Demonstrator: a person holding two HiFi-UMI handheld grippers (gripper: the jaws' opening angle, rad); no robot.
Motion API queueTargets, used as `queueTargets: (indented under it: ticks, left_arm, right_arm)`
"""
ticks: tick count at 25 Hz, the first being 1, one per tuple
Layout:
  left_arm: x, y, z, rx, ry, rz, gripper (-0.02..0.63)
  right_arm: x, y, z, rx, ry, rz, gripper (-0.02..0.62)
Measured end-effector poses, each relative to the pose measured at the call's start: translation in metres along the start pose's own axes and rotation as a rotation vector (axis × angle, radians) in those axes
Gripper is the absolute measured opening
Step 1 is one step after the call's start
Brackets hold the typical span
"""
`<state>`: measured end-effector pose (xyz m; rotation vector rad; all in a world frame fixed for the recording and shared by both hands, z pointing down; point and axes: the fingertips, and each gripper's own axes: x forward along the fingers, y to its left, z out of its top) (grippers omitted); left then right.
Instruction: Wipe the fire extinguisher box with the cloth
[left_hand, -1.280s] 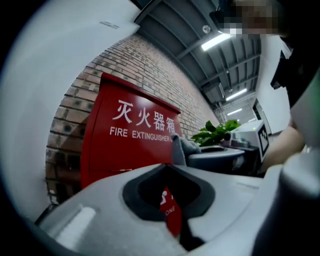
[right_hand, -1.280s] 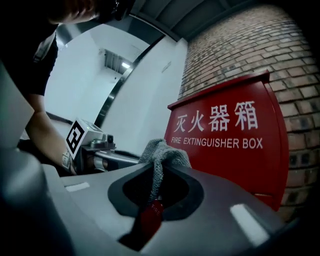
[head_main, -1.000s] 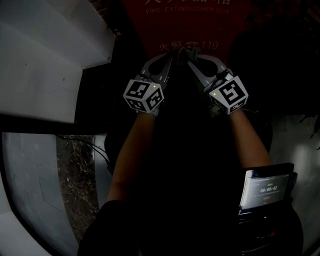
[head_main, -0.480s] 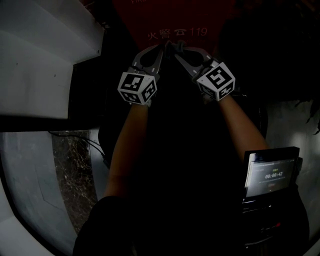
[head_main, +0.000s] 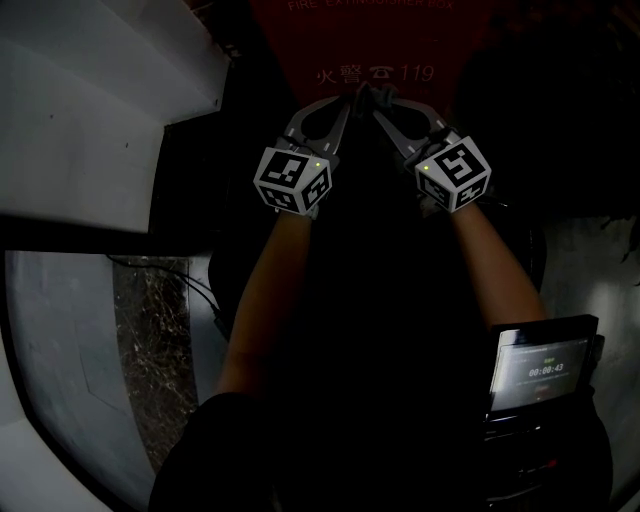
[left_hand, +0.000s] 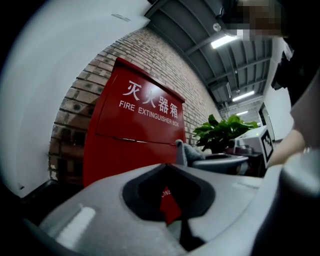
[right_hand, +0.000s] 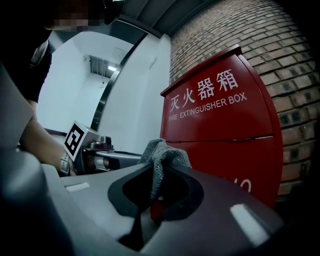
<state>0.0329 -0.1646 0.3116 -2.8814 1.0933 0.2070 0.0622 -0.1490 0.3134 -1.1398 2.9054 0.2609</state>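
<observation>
The cloth (right_hand: 162, 150) is being held clamped in the right tongs (right_hand: 158, 170), facing the red fire extinguisher box (right_hand: 225, 140); the left tongs (left_hand: 171, 167) are sitting closed, empty, just beside.

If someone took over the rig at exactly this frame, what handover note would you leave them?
Left claw: shut, empty, close beside the right one.
Right claw: shut on the grey cloth.
Both point at the front of the red fire extinguisher box; whether the cloth touches it is unclear.
Done: cloth in grip. No wiped area can be made out.
Left: wipe the box.
</observation>
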Motion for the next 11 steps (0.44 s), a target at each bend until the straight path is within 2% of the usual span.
queueTargets:
  ticks: [6, 11]
  left_arm:
    - [0.003, -0.001, -0.008, -0.003, 0.022, 0.002, 0.0]
    - [0.005, 0.007, -0.007, -0.007, 0.023, 0.011, 0.0]
  right_arm:
    - [0.0, -0.009, -0.003, 0.019, 0.024, -0.028, 0.027]
    - [0.009, -0.012, -0.005, -0.003, 0.033, -0.016, 0.026]
